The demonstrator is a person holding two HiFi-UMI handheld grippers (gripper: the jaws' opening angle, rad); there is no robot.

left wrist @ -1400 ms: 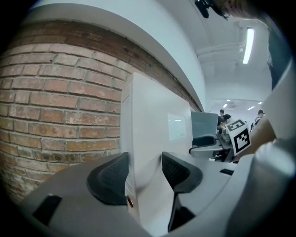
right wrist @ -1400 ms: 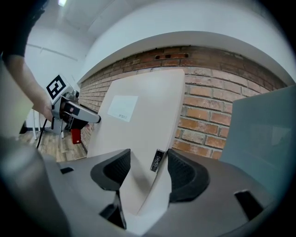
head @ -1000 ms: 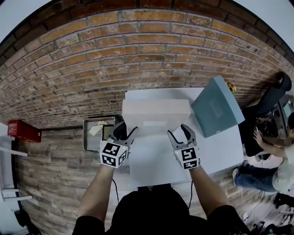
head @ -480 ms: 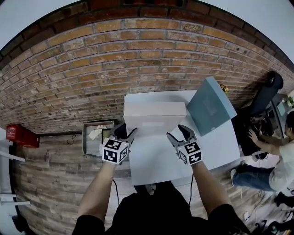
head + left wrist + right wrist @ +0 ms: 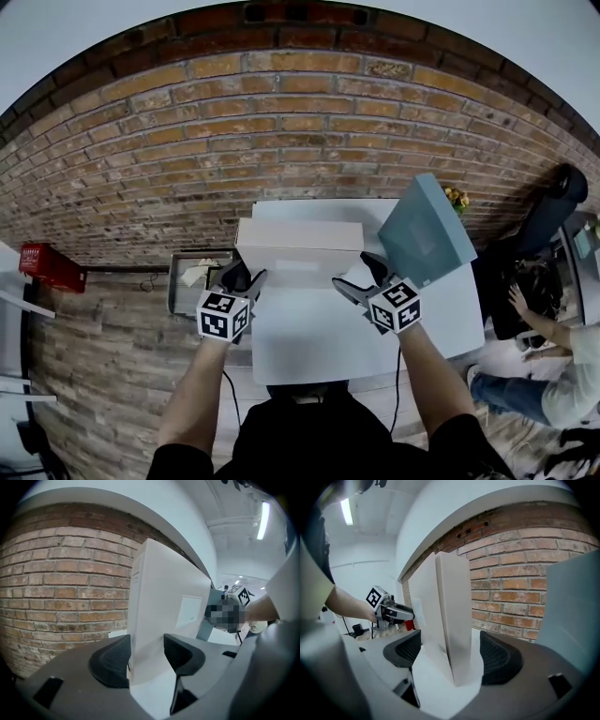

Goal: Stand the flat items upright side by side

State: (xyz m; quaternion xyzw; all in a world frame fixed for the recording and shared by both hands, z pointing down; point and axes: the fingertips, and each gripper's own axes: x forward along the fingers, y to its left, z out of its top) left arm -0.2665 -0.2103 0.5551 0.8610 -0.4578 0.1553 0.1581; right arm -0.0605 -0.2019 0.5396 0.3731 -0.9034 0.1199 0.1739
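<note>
A white flat box [image 5: 300,246] stands upright on its long edge on the white table [image 5: 309,342]. My left gripper [image 5: 242,279] is shut on its left end; in the left gripper view both pads [image 5: 112,660] press the white box [image 5: 164,606]. My right gripper [image 5: 361,278] is at the box's right end. Its jaws have just been opening. In the right gripper view the white box [image 5: 452,616] stands between them with a gap to the right pad [image 5: 497,660]. A teal flat box [image 5: 427,230] stands tilted just right of the white one.
A brick wall [image 5: 281,122] runs behind the table. On the floor to the left are a grey crate [image 5: 192,277] and a red object [image 5: 47,267]. A seated person [image 5: 567,384] and a black chair [image 5: 553,202] are at the right.
The right gripper's jaws have spread away from the white box's end, and that gripper has lifted slightly. The left gripper keeps its grip. The white box stays upright.
</note>
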